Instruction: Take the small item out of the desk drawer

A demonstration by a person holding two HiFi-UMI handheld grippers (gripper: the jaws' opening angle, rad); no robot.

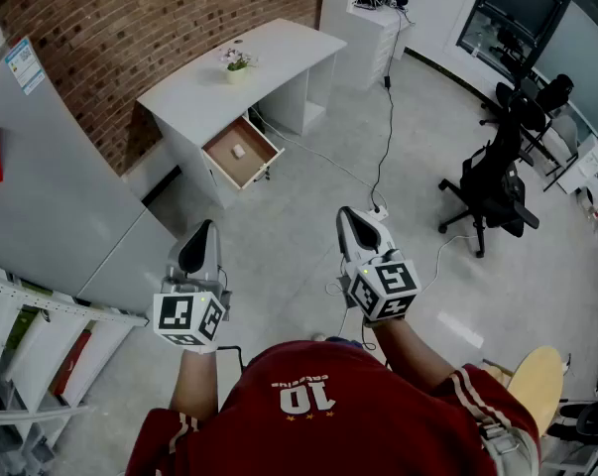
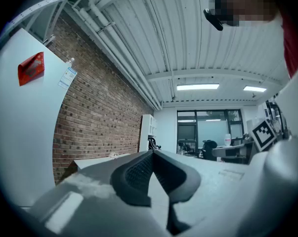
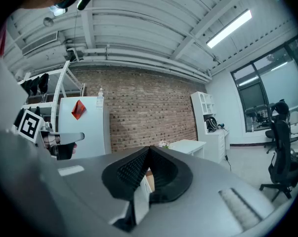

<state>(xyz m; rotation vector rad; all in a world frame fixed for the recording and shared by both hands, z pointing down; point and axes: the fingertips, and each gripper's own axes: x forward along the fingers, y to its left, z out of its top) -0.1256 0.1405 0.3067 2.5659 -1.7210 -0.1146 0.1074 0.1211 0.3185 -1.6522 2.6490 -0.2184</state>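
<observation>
In the head view a white desk (image 1: 239, 67) stands against the brick wall, some way ahead of me. Its wooden drawer (image 1: 262, 162) is pulled open, and a small white item (image 1: 238, 151) lies inside it. My left gripper (image 1: 208, 226) and right gripper (image 1: 345, 212) are held low near my body, far from the drawer, pointing forward. Both are shut with nothing between the jaws. In the left gripper view the dark pads of the left gripper (image 2: 152, 153) meet at the tips. The right gripper (image 3: 149, 149) looks the same in its own view, with the desk (image 3: 188, 145) beyond it.
A small flower pot (image 1: 236, 63) sits on the desk top. A tall white cabinet (image 1: 51, 196) and a shelf rack (image 1: 41, 345) stand at my left. A black office chair (image 1: 492, 191) is at the right. A cable (image 1: 386, 137) crosses the grey floor from a white shelf unit (image 1: 370, 30).
</observation>
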